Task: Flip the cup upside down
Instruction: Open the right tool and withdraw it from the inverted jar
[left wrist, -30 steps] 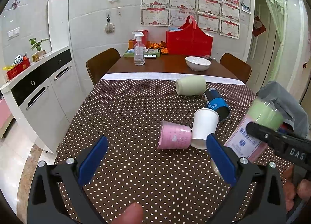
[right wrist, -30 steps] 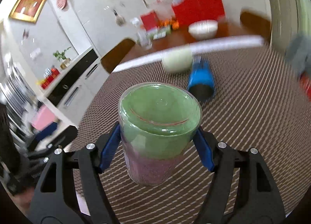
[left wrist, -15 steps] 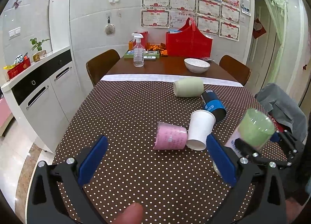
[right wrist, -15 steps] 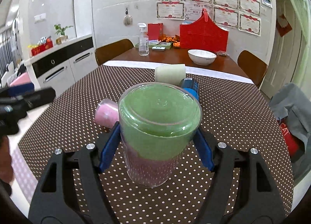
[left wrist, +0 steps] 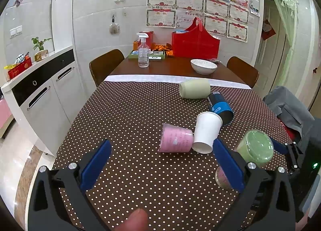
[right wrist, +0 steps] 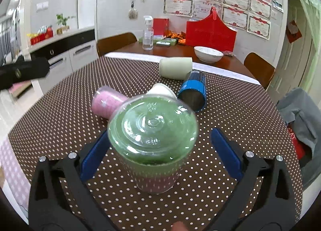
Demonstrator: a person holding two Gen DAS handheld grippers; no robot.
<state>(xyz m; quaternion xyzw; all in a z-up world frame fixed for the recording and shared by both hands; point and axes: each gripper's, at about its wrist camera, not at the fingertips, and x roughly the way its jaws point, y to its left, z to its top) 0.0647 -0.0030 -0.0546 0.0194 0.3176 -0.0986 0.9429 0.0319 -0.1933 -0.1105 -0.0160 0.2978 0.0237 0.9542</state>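
Observation:
A clear plastic cup (right wrist: 152,136) with green and pink bands stands upside down on the dotted tablecloth (right wrist: 230,110), rim down. It also shows in the left wrist view (left wrist: 254,148) at the right. My right gripper (right wrist: 158,154) is open, its blue pads apart from the cup's sides. My left gripper (left wrist: 160,162) is open and empty above the near table. A pink cup (left wrist: 175,140), a white paper cup (left wrist: 206,132), a blue cup (left wrist: 220,108) and a pale green cup (left wrist: 194,89) lie on their sides mid-table.
A white bowl (left wrist: 203,66), a spray bottle (left wrist: 143,53) and a red bag (left wrist: 195,41) stand at the far end. Brown chairs (left wrist: 105,64) flank the table. White cabinets (left wrist: 42,94) are on the left. Grey cloth (left wrist: 289,108) lies at the right edge.
The right gripper's jaws have opened off the clear cup, which now stands on the table. The gripper has drawn nearer the lying cups. The left gripper stayed open and nearly still.

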